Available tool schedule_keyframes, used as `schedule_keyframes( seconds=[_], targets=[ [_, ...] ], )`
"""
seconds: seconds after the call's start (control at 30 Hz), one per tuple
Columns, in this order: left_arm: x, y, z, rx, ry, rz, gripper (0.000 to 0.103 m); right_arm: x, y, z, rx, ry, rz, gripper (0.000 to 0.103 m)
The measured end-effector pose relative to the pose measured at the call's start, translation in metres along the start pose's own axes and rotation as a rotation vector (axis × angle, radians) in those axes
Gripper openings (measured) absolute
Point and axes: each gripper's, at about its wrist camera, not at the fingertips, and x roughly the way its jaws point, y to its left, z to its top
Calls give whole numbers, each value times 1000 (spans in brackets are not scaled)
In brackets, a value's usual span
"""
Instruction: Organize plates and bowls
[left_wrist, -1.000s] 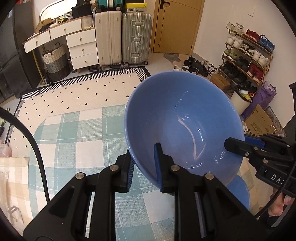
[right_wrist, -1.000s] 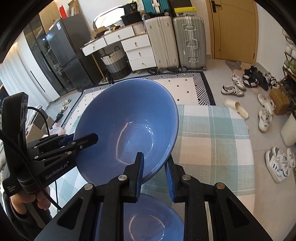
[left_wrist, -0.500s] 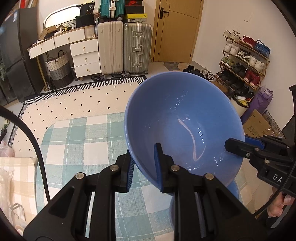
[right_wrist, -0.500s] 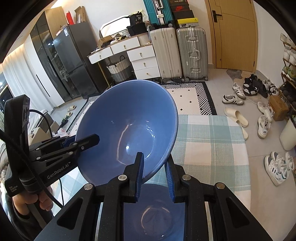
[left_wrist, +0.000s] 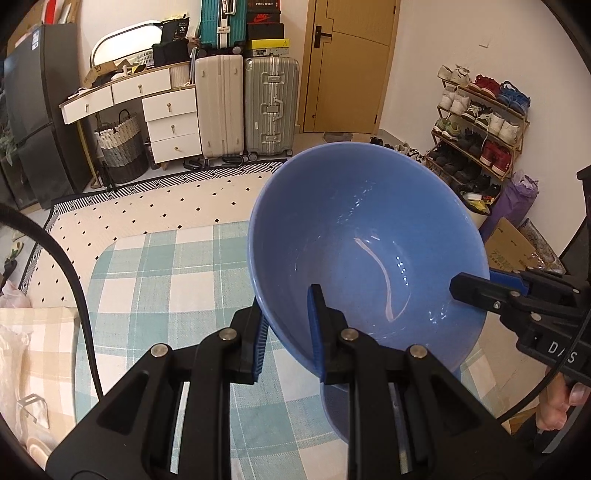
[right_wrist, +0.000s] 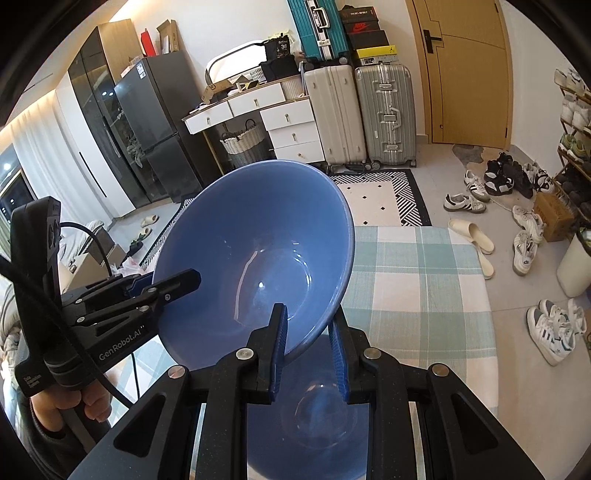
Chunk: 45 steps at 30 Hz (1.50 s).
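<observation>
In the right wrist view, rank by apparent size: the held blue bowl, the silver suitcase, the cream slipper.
1. Held blue bowl, though it is nearest the camera, so its apparent size is inflated.
2. Silver suitcase.
3. Cream slipper.

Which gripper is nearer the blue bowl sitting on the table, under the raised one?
Right, by a little. The right gripper hangs straight above the lower bowl; the left gripper sits off to its side. Both are clamped on the raised bowl's rim.
</observation>
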Motion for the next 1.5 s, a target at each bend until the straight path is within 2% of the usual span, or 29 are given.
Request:
schedule_keyframes(
  seconds=[0.43, 0.7, 1.03, 1.5],
  targets=[
    [-47, -27, -43, 15, -8, -22, 17, -34, 8, -28, 1, -29, -38, 23],
    [-53, -42, -60, 27, 13, -35, 17, -45, 6, -43, 10, -26, -51, 23],
    [-36, -56, -82, 33, 63, -54, 17, -43, -4, -62, 39, 4, -59, 23],
    [17, -58, -92, 42, 138, -61, 17, -28, -19, -85, 70, 53, -67, 23]
  ],
)
